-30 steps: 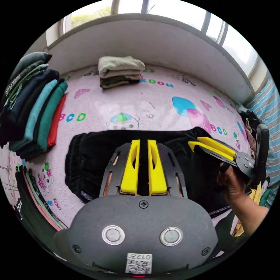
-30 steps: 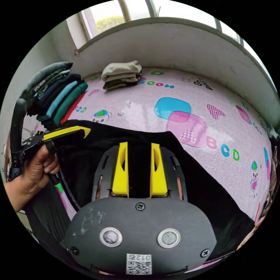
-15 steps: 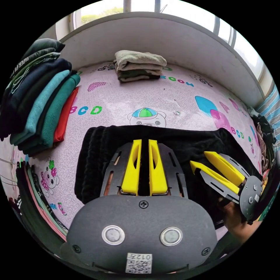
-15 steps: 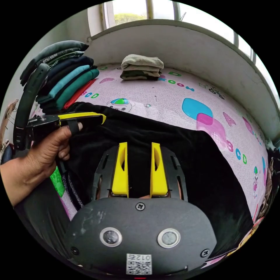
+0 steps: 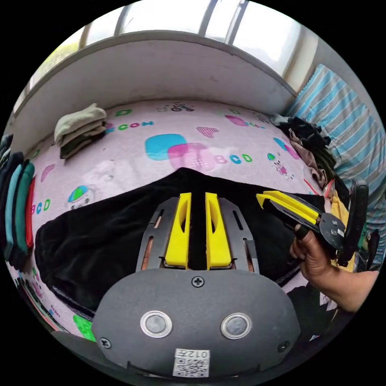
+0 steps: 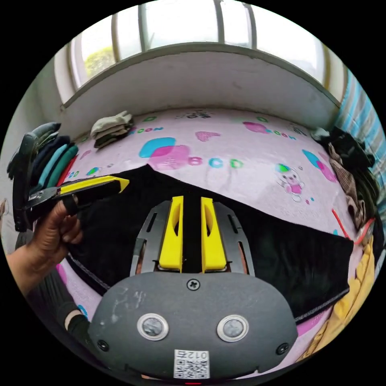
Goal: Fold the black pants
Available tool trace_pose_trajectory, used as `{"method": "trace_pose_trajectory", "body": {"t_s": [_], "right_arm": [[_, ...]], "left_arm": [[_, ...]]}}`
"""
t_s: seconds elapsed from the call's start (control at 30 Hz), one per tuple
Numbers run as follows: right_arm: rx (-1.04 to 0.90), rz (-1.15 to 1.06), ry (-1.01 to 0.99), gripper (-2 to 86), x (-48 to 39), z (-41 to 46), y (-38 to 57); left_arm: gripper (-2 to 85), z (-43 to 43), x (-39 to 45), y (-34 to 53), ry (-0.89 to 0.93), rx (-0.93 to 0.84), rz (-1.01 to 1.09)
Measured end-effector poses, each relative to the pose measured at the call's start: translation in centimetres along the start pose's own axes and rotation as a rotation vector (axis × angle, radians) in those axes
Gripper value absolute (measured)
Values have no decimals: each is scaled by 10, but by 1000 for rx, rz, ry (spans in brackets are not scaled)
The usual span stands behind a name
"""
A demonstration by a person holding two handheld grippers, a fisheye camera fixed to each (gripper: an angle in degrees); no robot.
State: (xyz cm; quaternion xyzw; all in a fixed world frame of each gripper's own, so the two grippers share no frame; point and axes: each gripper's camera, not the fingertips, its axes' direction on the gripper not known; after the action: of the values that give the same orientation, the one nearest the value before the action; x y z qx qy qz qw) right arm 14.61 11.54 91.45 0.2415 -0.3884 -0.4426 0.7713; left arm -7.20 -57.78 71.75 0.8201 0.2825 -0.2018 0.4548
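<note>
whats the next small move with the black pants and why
Probably carry both grippers across together to lay the held edge over the rest. The black pants lie spread on the pink mat, not yet a compact fold. The left gripper and right gripper look nearly closed on dark cloth, though a real pinch can't be confirmed.

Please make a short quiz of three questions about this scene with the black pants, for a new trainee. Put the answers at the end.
1. True or false: the black pants lie on a pink printed mat.
2. Where is the small beige folded pile? A) on the pants B) near the wall under the window C) in a hand
3. What colour are the fingers of the left tongs?

Key: 1 true; 2 B; 3 yellow.
</note>
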Motion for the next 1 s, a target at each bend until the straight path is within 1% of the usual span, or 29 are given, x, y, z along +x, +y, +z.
{"method": "trace_pose_trajectory", "body": {"t_s": [0.07,0.13,0.2,0.23,0.4,0.53,0.6,0.63,0.7,0.77,0.83,0.87,0.93,1.0], "right_arm": [[-16,57,43,77,34,-1,8],[-51,54,68,83,49,4,11],[-109,57,45,86,62,13,14],[-109,69,26,87,69,12,10],[-114,56,13,91,81,6,4],[-114,50,31,90,90,0,0],[-112,75,3,88,102,-4,-1],[-111,92,-51,87,115,-9,-3],[-113,84,-89,80,134,-22,-5],[-29,87,-2,65,167,-53,-3],[-36,114,51,65,200,-66,0],[-59,137,100,63,223,-71,3],[-68,173,171,61,256,-79,13],[-81,216,239,61,286,-83,23]], "left_arm": [[37,22,25,-4,-7,-29,54],[38,49,44,-5,-30,-82,86],[38,67,48,0,-78,-115,83],[39,68,50,6,-86,-61,96],[40,83,57,11,-124,-68,105],[33,94,52,14,-90,-70,86],[29,98,51,16,-82,-70,82],[25,100,51,16,-75,-72,82],[16,101,52,12,-58,-114,80],[12,95,61,9,26,-93,90],[8,85,86,11,127,0,135],[7,86,94,11,139,3,149],[4,101,129,12,170,-55,230],[3,113,151,14,166,-77,285]]}}
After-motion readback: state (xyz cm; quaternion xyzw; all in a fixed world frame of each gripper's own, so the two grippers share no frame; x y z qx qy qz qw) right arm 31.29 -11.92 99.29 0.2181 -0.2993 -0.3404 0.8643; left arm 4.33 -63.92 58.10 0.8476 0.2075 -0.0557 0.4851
